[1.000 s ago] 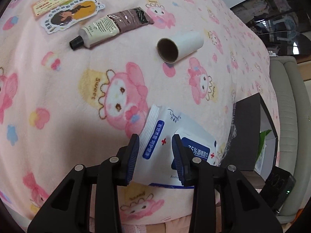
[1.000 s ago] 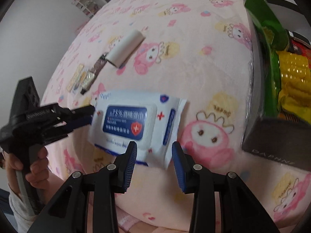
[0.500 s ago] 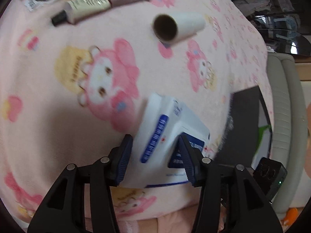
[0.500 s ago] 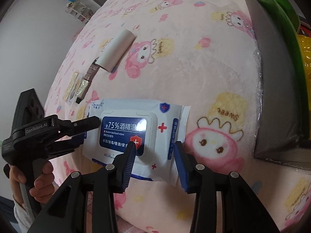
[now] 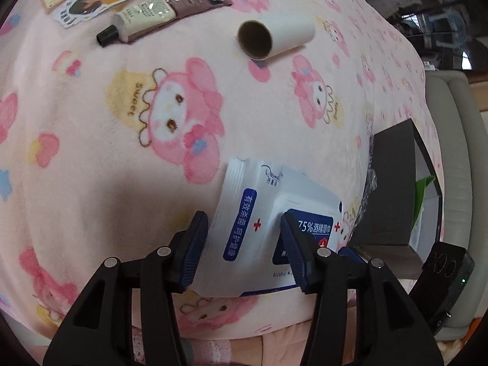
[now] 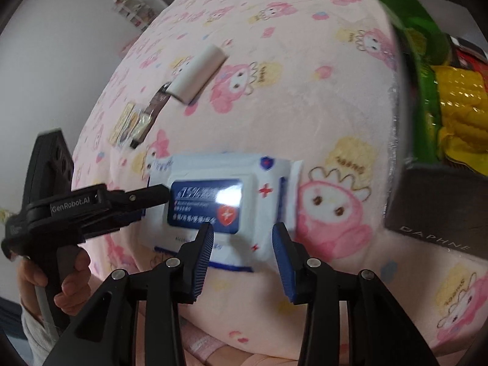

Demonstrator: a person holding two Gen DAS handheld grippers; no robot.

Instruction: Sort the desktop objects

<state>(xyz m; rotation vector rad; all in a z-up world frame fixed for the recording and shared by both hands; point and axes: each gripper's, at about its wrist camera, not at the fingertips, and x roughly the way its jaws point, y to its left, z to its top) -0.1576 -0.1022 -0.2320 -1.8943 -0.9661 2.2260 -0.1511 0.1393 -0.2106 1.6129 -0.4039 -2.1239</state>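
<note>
The dark box at the right held a green bag of yellow corn. The wipes pack lay on the pink blanket beside it, between the parted jaws of the left hand-held gripper. The right hand-held gripper hovered half open over the pack's near edge.

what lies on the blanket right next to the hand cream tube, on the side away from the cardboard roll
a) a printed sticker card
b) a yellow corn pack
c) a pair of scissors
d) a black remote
a: in the left wrist view the sticker card lies just beyond the tube, while the roll lies on the tube's other side.
</note>
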